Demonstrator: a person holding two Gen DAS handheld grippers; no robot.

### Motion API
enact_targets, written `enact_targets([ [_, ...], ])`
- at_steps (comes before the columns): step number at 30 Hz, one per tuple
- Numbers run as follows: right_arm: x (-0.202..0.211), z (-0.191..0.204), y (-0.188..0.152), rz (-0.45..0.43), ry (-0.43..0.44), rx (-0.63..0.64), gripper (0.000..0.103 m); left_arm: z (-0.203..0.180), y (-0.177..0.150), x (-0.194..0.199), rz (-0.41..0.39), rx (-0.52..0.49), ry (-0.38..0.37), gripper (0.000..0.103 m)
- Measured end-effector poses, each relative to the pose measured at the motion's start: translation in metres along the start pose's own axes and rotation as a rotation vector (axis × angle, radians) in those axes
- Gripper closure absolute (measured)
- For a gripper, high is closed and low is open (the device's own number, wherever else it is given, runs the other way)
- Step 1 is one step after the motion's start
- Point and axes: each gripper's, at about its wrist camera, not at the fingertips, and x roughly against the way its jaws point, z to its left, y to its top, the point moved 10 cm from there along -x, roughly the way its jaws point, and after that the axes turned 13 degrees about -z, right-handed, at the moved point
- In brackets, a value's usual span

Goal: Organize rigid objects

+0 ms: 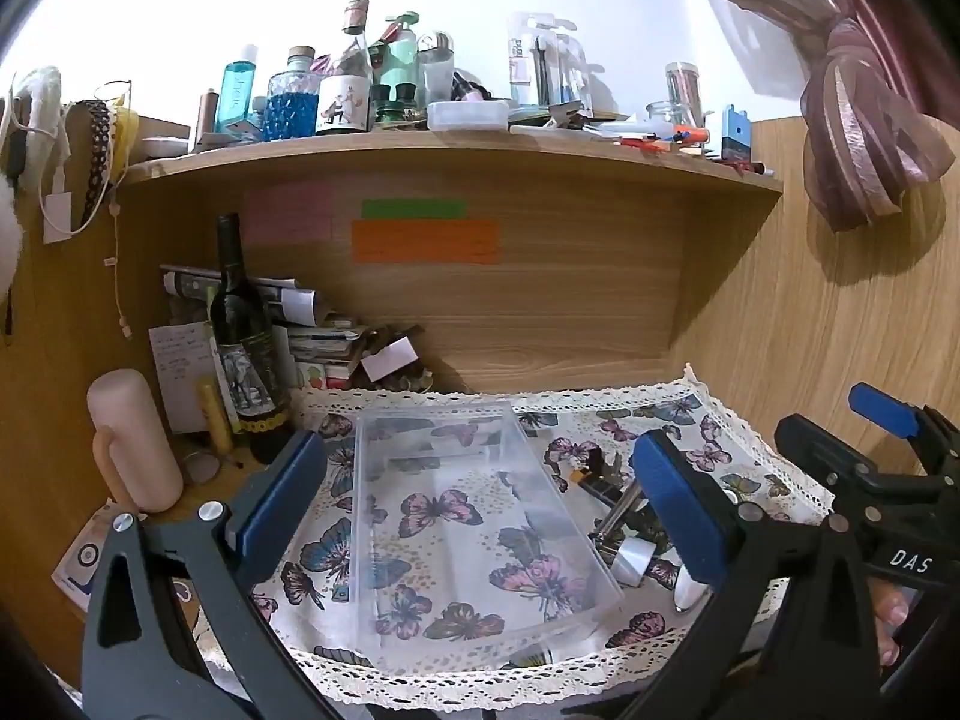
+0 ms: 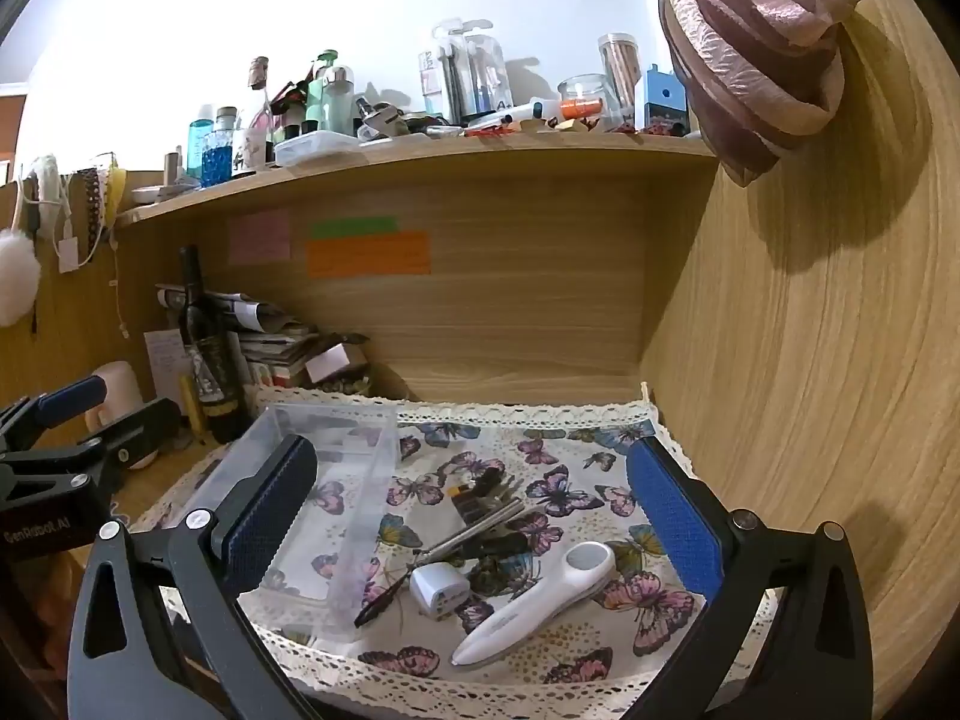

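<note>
Hovering wide open and empty, left gripper [image 1: 480, 504] faces the clear plastic box [image 1: 474, 516], right gripper [image 2: 474, 516] the white handheld device [image 2: 534, 600].

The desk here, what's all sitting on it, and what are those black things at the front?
Plastic box: one, clear, empty, left on the cloth.
Butterfly cloth: one, white with lace edge, covering the desk.
Handheld magnifier: one, white, right of the box.
Plug adapter: one, white, beside the magnifier.
Metal rod: one, silver, behind the adapter.
Wine bottle: one, dark, back left.
Shelf: one, wooden, crowded with bottles.
Left claw: black, blue pads, open.
Right claw: same, open.
</note>
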Motion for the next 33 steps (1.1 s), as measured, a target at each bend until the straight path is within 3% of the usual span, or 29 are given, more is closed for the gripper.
enact_targets([
  [33,0.002,0.003,0.006,-0.014,0.003,-0.001,0.0,0.002,0.01,0.001,0.0,-0.006,-0.022,0.0],
])
